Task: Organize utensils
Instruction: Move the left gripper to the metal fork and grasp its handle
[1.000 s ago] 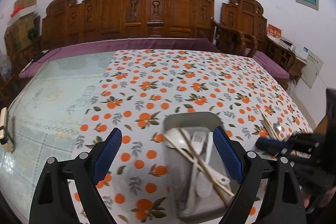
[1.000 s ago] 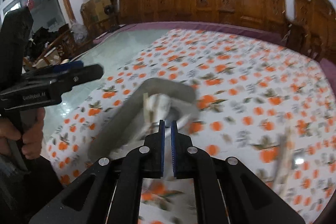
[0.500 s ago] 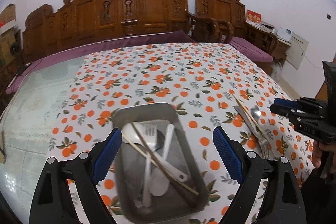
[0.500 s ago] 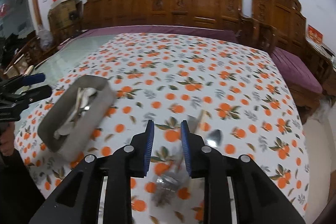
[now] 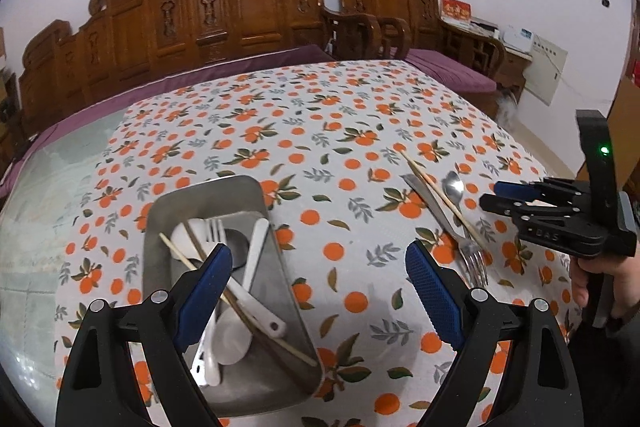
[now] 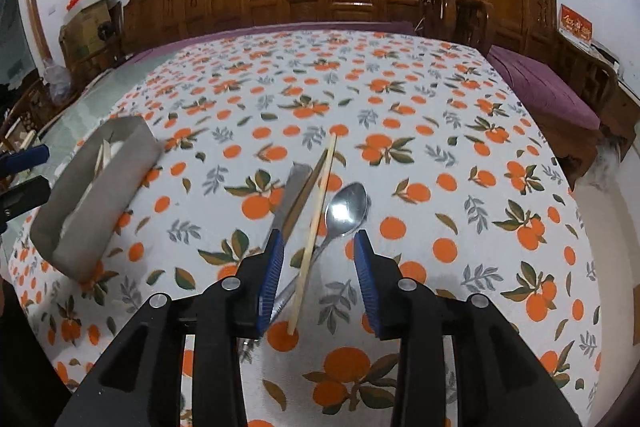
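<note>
Utensils: chopstick (image 6: 316, 227), spoon (image 6: 345, 209), fork (image 5: 444, 219) lie on tablecloth (image 6: 400, 107); others in metal tray (image 5: 208, 193). Right gripper (image 6: 318, 259) pitched down over chopstick, jaws just been opening, gripping nothing. Left gripper (image 5: 318, 277) wide apart, empty, beside tray.

My tongs (image 6: 318, 259) are black with blue pads. The desk's cloth (image 6: 400, 99) is white with orange fruit and green leaves. The tray (image 5: 208, 195) is grey, its spoons (image 5: 236, 343) white, and the loose spoon (image 6: 346, 207) silver.
</note>
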`<state>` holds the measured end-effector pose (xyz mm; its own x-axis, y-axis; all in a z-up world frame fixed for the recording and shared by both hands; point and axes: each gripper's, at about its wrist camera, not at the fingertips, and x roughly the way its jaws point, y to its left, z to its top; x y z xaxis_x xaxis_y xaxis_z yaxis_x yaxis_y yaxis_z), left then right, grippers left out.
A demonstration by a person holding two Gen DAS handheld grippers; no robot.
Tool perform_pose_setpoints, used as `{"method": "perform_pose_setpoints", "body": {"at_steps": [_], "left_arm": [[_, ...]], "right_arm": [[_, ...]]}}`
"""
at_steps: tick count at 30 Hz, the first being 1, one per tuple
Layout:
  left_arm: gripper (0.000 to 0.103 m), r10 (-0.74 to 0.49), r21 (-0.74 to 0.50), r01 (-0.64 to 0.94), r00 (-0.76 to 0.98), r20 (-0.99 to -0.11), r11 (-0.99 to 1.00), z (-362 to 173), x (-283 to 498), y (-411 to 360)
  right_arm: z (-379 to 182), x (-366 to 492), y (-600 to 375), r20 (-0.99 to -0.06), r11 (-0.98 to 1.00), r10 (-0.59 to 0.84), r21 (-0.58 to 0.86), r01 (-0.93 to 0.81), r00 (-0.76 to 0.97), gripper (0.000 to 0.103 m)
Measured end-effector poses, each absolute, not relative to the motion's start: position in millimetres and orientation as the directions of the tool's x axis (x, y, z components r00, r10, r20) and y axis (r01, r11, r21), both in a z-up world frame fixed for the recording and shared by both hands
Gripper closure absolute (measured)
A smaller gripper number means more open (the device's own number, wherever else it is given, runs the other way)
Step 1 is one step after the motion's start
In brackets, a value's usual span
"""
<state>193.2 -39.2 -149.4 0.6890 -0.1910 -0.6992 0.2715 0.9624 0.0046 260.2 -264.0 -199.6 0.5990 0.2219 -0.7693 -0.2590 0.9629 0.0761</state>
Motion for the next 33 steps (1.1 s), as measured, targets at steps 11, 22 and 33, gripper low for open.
{"method": "perform_pose_setpoints", "body": {"at_steps": [11, 22, 33], "left_arm": [[0.018, -0.246, -0.062, 0.302, 0.625, -0.741, 0.951, -172.4, 193.6, -64.7], [0.024, -0.338, -0.152, 0.366, 0.519, -0.785, 0.918, -204.7, 213.1, -117.0], [0.051, -0.381, -0.196, 0.404, 0.45, -0.808, 0.893, -227.7, 228.5, -158.1]], "right_arm": [[-211.5, 272.3, -282.6, -0.802, 0.973, 0.192, 0.083, -0.214, 0.565, 0.064], [-212.3, 279.7, -306.4, -0.801, 0.979, 0.181, 0.094, -0.178, 0.571, 0.064], [-212.4, 281.0, -303.7, -0.799, 0.978, 0.189, 0.101, -0.183, 0.57, 0.064]]}}
